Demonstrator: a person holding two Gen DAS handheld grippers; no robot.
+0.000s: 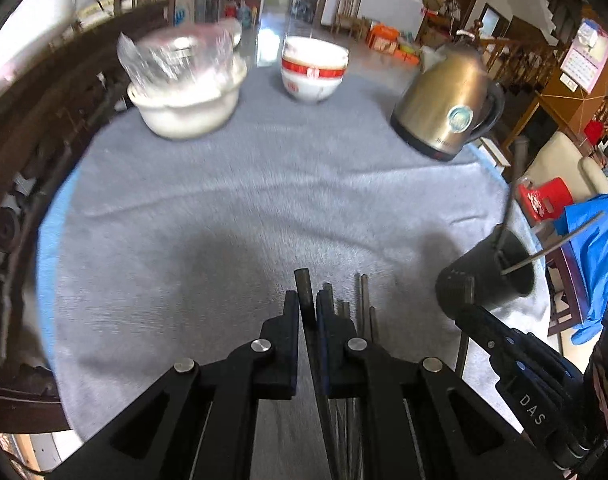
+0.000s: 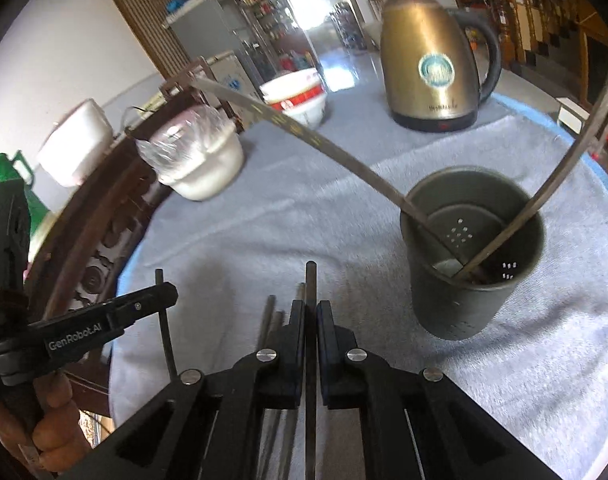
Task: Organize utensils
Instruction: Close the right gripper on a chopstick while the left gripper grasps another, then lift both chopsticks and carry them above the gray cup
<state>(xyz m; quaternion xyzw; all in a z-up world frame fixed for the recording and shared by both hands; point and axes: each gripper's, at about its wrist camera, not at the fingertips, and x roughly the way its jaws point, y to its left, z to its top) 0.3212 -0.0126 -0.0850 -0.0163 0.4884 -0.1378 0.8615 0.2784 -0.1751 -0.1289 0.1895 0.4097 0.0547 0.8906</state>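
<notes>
Chopsticks, dark metal. Left wrist view: I see my left gripper (image 1: pixel 307 312) clamped on one chopstick (image 1: pixel 305 294) above the grey cloth (image 1: pixel 232 200); loose chopsticks (image 1: pixel 363 304) lie just beside it, and the black holder (image 1: pixel 487 276) stands near the cloth's right edge.

Right wrist view: my right gripper (image 2: pixel 311 320) pinches another chopstick (image 2: pixel 310 284); the holder (image 2: pixel 469 256), two utensils inside, stands nearby, with the kettle (image 2: pixel 427 60) at the far edge.
</notes>
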